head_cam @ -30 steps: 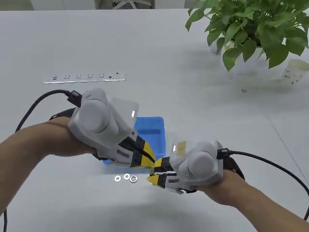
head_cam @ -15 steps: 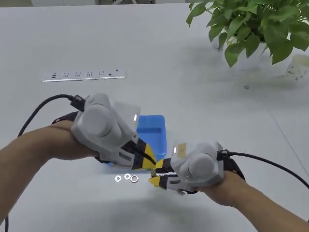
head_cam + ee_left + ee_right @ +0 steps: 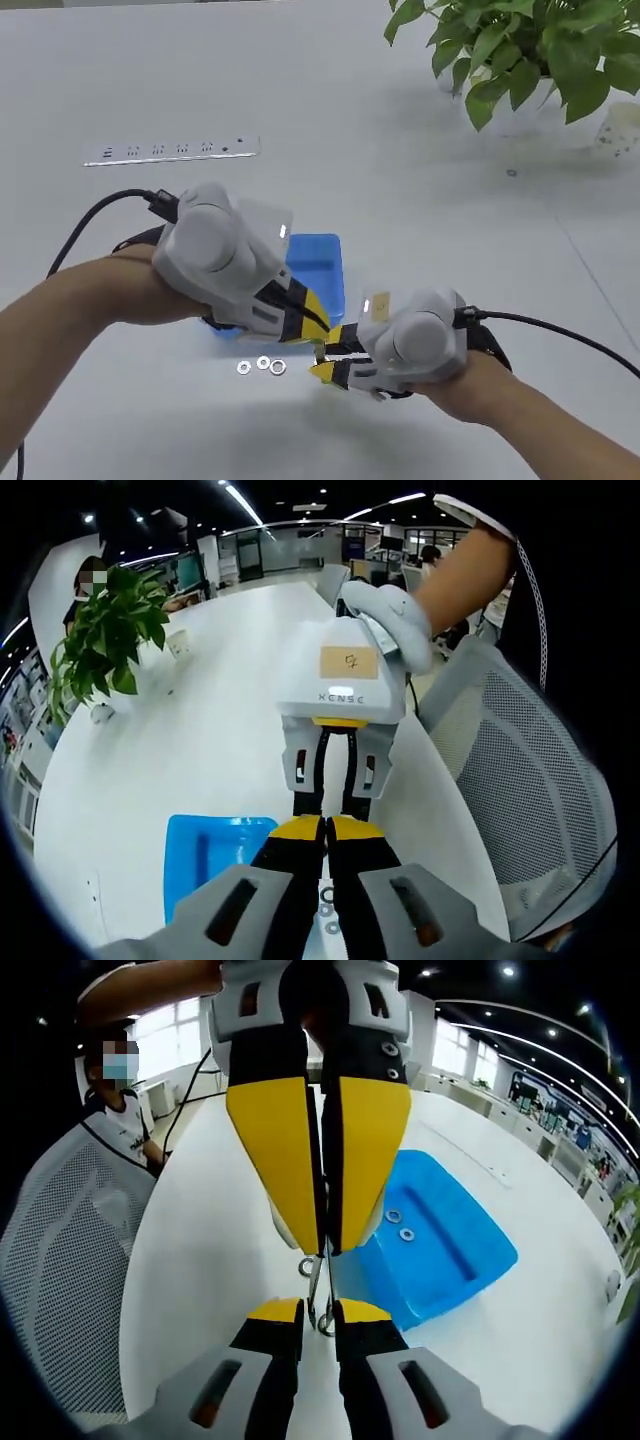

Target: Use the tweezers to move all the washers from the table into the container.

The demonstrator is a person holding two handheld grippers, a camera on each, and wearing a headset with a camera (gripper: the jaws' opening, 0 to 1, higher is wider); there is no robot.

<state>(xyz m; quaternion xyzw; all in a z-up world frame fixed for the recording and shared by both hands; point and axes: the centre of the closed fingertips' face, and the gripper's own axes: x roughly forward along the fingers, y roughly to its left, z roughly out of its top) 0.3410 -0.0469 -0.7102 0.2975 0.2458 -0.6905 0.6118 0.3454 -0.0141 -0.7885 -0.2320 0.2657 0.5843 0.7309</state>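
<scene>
Washers [image 3: 262,365] beside blue container [image 3: 316,262]

Three washers [image 3: 261,366] lie on the worktop [image 3: 400,180] just before the container [image 3: 318,262], which holds two more. A power strip [image 3: 170,151] lies far left, a plant [image 3: 510,50] at the far-right corner.

Left gripper [image 3: 316,329] and right gripper [image 3: 322,361] in rounded pale-grey shells, yellow-and-black jaws, black cables [image 3: 468,317] trailing, tan sticker [image 3: 348,661] on the right one

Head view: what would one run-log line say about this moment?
left tool: shut on tweezers | right tool: shut on tweezers | washers: three on table | container: two washers
</scene>
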